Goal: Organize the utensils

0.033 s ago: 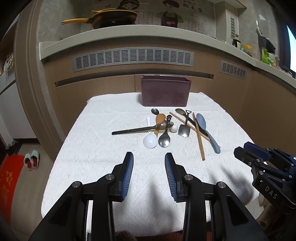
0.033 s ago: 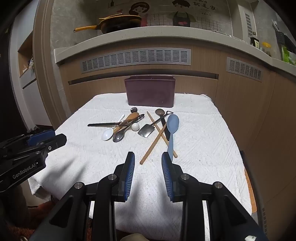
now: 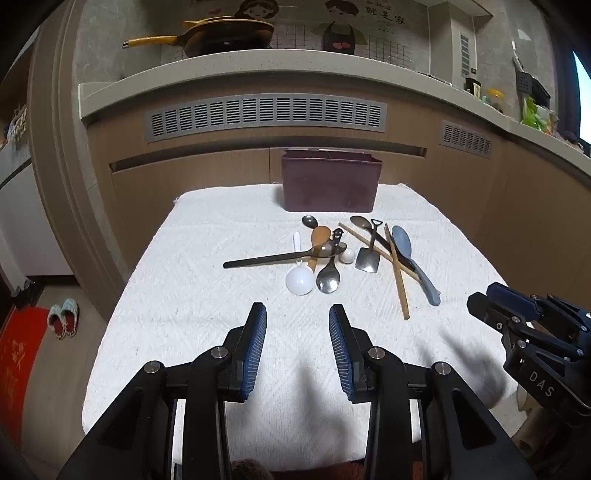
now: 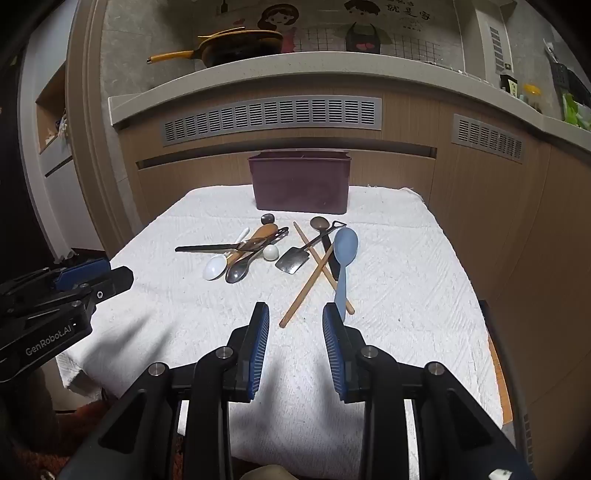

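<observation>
Utensils (heaped), white tablecloth, kitchen counter

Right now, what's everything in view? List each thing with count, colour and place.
bin: 1, maroon, far edge of cloth
cloth: 1, white, covers table
blue spoon: 1, right of pile, over chopsticks
chopsticks: 2, wooden, crossed
mini shovel: 1, metal, mid-pile
white spoon: 1, near left of pile
metal spoon: 1, beside white spoon
wooden spoon: 1, brown, under black spoon
black spoon: 1, long, handle pointing left
ball: 1, white, mid-pile
pan: 1, yellow-handled, on counter
slippers: 1 pair, floor, left
left tool: open, empty
right tool: open, empty
</observation>
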The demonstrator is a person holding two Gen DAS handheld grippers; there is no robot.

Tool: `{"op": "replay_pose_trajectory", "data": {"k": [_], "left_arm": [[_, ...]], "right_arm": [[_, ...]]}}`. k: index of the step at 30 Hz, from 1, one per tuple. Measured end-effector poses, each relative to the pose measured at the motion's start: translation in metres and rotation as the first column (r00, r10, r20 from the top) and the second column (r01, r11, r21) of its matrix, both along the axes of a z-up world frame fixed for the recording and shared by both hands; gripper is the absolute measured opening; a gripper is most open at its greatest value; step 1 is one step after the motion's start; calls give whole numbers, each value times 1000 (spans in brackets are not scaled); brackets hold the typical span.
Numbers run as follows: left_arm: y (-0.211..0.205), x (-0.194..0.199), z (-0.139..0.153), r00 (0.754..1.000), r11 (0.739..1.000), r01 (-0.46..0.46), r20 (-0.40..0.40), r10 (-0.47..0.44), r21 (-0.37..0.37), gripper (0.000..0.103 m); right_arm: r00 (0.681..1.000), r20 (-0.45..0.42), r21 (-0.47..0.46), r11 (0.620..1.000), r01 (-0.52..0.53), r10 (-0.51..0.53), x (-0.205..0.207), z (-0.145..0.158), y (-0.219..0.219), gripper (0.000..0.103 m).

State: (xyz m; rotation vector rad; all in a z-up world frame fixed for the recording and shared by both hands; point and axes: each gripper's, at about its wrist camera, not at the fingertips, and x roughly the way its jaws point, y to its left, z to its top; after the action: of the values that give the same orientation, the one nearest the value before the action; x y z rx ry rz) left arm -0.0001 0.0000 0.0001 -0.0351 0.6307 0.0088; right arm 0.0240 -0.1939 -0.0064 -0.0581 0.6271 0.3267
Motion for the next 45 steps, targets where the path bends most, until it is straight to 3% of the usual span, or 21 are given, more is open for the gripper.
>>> {"op": "replay_pose_trajectory", "data": {"k": [27, 45], "left_arm": [[-6, 1, -15, 1000, 1000, 4, 0, -4, 0, 36], [0, 2, -6, 1000, 1000, -4, -9, 4, -8, 36]], "right_arm": [[1000, -11, -11, 1000, 1, -1, 2, 0, 1, 29], [1000, -13, -9, 1000, 5, -6, 4, -3, 1, 29]]}}
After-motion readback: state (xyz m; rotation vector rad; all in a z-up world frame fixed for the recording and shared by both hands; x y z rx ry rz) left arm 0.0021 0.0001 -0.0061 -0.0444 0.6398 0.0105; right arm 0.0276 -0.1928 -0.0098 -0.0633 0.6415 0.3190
